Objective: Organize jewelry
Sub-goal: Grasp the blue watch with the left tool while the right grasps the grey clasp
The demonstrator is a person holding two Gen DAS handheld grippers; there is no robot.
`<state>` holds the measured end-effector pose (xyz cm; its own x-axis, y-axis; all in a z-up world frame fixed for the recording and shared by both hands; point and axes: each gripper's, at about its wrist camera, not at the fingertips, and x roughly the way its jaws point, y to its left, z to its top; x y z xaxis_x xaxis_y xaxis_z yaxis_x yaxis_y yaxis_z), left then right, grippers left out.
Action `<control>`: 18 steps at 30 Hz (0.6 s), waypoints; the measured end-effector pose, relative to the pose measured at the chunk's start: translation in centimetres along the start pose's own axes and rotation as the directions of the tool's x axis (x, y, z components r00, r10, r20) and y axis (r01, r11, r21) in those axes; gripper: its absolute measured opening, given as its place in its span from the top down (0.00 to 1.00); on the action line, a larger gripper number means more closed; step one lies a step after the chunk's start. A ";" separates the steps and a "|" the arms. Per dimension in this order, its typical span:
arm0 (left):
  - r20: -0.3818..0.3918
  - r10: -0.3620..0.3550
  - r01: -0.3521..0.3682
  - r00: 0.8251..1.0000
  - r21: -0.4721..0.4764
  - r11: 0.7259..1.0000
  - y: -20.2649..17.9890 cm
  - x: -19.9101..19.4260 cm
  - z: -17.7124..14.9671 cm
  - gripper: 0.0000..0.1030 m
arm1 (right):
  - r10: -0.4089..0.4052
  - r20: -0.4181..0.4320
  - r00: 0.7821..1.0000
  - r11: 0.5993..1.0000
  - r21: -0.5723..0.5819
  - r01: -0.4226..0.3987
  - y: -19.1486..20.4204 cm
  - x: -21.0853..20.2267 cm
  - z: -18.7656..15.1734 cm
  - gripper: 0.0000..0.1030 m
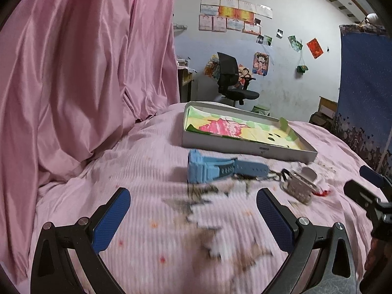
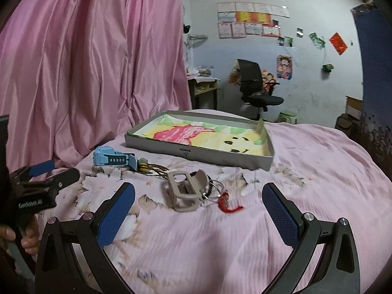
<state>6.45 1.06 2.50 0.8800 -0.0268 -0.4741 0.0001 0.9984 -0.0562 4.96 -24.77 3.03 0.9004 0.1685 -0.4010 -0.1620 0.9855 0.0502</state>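
A blue watch (image 1: pixel 208 169) (image 2: pixel 112 159) lies on the pink bedspread in front of a shallow grey box (image 1: pixel 289 153) (image 2: pixel 220 159) with a cartoon-bear lining. Right of the watch lie a grey hair claw clip (image 1: pixel 297 186) (image 2: pixel 185 191), thin metal rings (image 2: pixel 215 188), a brownish cord bracelet (image 2: pixel 149 167) and a red string piece (image 1: pixel 322 192) (image 2: pixel 230 205). My left gripper (image 1: pixel 193 205) is open and empty, just short of the watch. My right gripper (image 2: pixel 198 201) is open and empty, its fingers either side of the clip, slightly nearer the camera.
A pink satin sheet (image 1: pixel 73 73) hangs at the left and back. A black office chair (image 1: pixel 232 80), a green stool (image 2: pixel 287 117) and a poster-covered wall stand beyond the bed. A blue cloth (image 1: pixel 365 93) hangs at the right. Each gripper shows at the edge of the other's view (image 1: pixel 367 196) (image 2: pixel 39 186).
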 end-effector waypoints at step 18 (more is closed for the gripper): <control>-0.136 -0.105 0.101 0.985 -0.035 0.994 0.7 6.9 3.2 0.33 | 0.083 -0.215 0.973 0.997 0.019 -0.081 0.4 8.4 0.0 0.29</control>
<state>13.98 1.77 1.98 0.8021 -0.1377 -0.5811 0.0724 0.9883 -0.1342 12.43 -22.96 -0.29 0.7758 0.2413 -0.5831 -0.2261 0.9689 0.1001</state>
